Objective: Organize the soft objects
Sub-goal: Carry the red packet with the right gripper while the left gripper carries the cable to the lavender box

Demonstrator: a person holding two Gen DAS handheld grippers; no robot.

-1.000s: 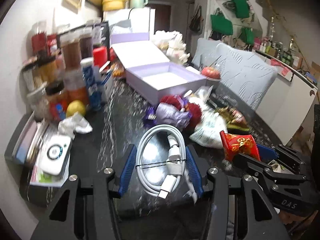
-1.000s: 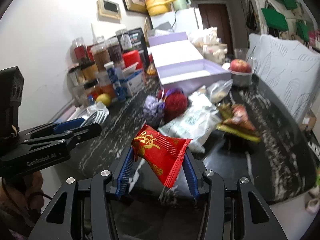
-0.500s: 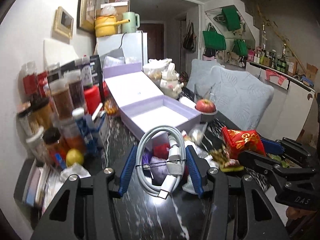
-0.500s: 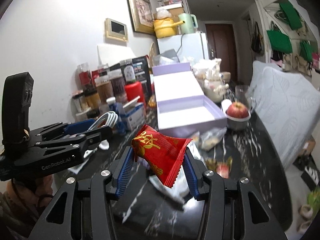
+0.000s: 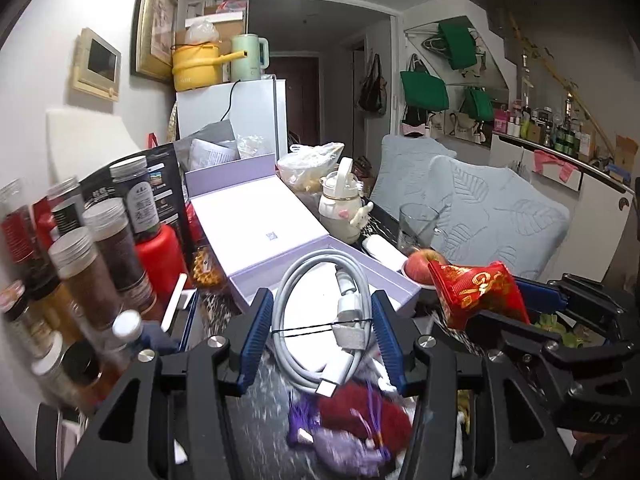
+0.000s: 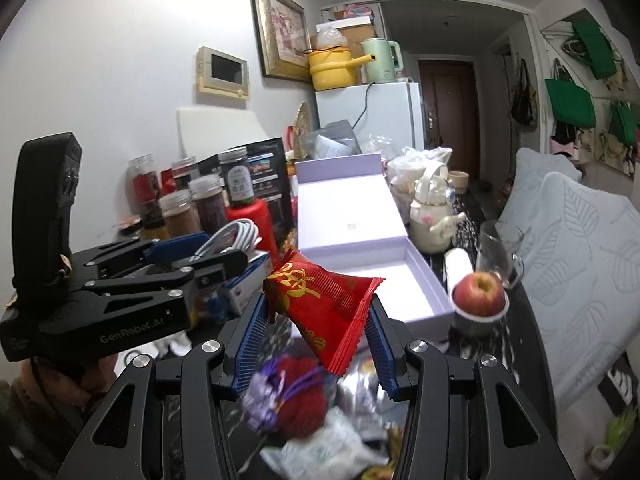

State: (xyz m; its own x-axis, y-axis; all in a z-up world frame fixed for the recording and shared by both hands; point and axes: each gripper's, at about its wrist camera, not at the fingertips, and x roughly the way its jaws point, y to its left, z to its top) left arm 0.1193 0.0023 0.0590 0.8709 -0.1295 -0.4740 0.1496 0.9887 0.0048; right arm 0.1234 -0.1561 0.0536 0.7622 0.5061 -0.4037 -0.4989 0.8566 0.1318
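My left gripper (image 5: 320,332) is shut on a coiled white charging cable (image 5: 320,312), held above the dark marble table in front of the open lilac box (image 5: 396,280). My right gripper (image 6: 316,328) is shut on a red snack packet (image 6: 324,300) with gold characters; the same red packet (image 5: 476,292) shows at the right in the left wrist view. The lilac box (image 6: 432,280) stands empty with its lid folded back. Below the grippers lie a purple pouch (image 5: 348,452) and a red pouch (image 6: 300,400), blurred.
Jars and bottles (image 5: 96,264) crowd the left wall side. A white teapot (image 6: 432,220), a glass (image 6: 500,248) and an apple (image 6: 478,292) in a small bowl stand right of the box. Pale cushioned chairs (image 6: 580,260) border the table's right edge. Plastic bags (image 6: 324,452) lie near me.
Both grippers have risen and moved forward toward the lilac box, each still holding its item. The pouches and bags now lie beneath them instead of ahead.
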